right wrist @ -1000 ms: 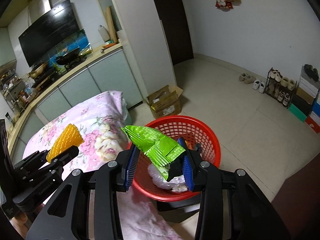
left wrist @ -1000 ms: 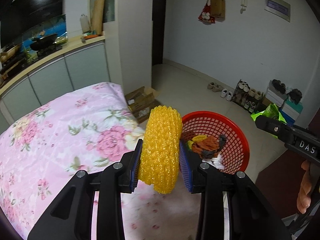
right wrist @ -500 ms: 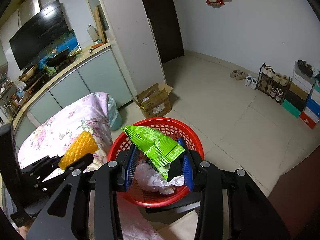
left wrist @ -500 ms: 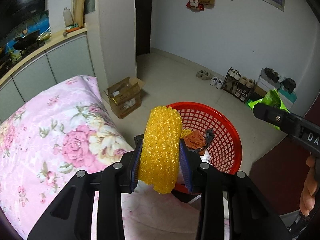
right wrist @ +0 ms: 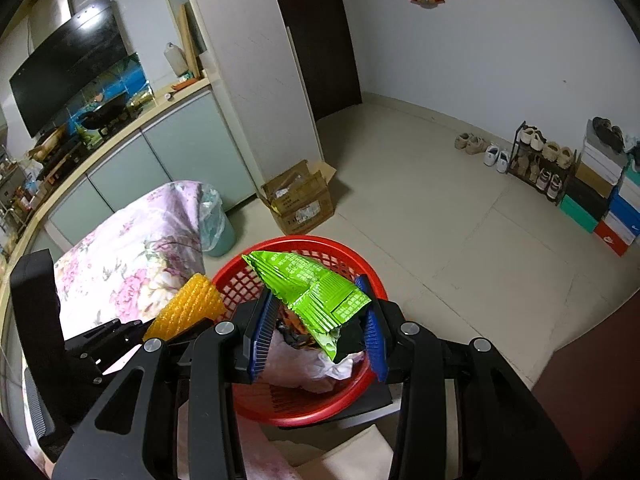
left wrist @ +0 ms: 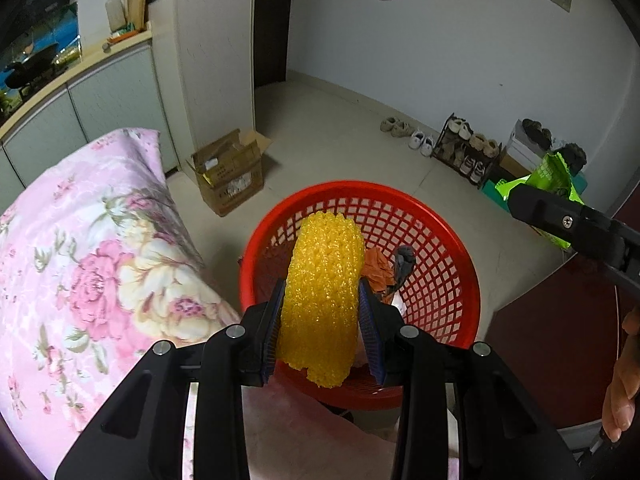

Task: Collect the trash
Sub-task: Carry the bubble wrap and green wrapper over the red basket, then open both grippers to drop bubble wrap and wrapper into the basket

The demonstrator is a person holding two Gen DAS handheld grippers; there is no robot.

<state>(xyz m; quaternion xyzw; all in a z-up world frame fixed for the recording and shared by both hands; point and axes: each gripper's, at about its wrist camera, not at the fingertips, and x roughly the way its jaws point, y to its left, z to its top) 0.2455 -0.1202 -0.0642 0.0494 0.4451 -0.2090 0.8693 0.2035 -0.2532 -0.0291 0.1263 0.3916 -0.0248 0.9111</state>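
My left gripper [left wrist: 323, 322] is shut on a yellow foam net sleeve [left wrist: 323, 292], held upright over the near rim of the red basket [left wrist: 432, 240]. The same yellow foam net sleeve [right wrist: 184, 312] shows at the left of the right wrist view. My right gripper [right wrist: 316, 328] is shut on a crumpled green snack wrapper [right wrist: 308, 288], held above the red basket [right wrist: 352, 392]. In the left wrist view the green snack wrapper [left wrist: 554, 178] pokes out beyond the right gripper's black finger at the far right. Orange, grey and white scraps lie inside the basket.
A pink floral cloth [left wrist: 88, 264] covers the surface on the left. An open cardboard box [left wrist: 230, 176] stands on the tiled floor beyond the basket. A bin with a plastic liner [right wrist: 214, 220] stands beside the cloth. A shoe rack [right wrist: 540, 160] and shoe boxes line the right wall.
Both grippers have moved forward and down toward the red basket, which now looks larger and sits under their fingers. Each still grips its piece of trash.
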